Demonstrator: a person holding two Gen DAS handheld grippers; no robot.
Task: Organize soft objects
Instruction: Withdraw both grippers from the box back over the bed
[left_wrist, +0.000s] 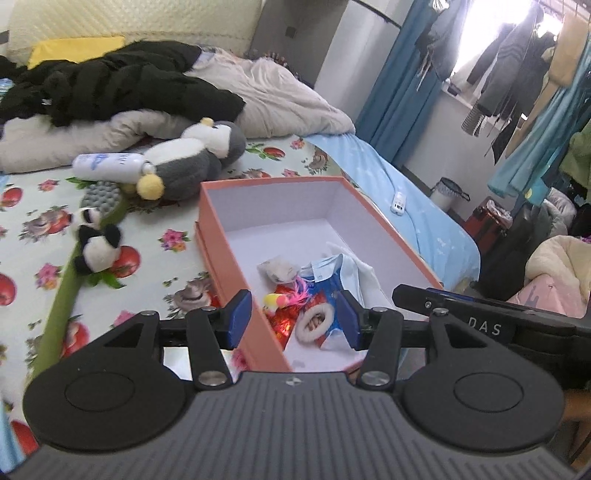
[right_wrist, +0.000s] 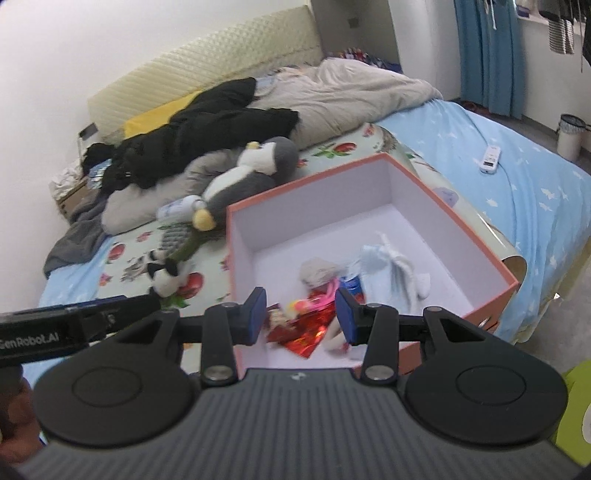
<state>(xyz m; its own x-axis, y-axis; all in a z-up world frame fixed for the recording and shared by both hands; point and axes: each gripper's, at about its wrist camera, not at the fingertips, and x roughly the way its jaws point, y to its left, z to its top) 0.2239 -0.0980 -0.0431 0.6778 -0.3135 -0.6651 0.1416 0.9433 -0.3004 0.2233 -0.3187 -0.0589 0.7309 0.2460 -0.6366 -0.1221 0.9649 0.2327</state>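
Observation:
An orange box (left_wrist: 273, 181) (right_wrist: 306, 182) with a white inside stands open on the bed. In it lie a small grey-white plush (left_wrist: 277, 271) (right_wrist: 317, 271), a blue-and-white doll (left_wrist: 332, 280) (right_wrist: 384, 269) and a shiny red cloth (left_wrist: 284, 317) (right_wrist: 306, 328). My left gripper (left_wrist: 295, 317) hovers open over the box's near left wall, holding nothing. My right gripper (right_wrist: 301, 315) hangs open above the box's near end, also holding nothing. Beyond the box lie a grey-and-white penguin plush (left_wrist: 192, 158) (right_wrist: 251, 173) and a panda plush (left_wrist: 98, 249) (right_wrist: 166, 275) on a green stem.
A white bottle (left_wrist: 107, 166) (right_wrist: 177, 208) lies by the penguin. A black garment (left_wrist: 122, 88) and a beige quilt (left_wrist: 277, 96) are heaped at the headboard. A white remote (right_wrist: 490, 158) rests on the blue sheet. Past the bed's right edge, a bin (left_wrist: 448, 192) stands on the floor.

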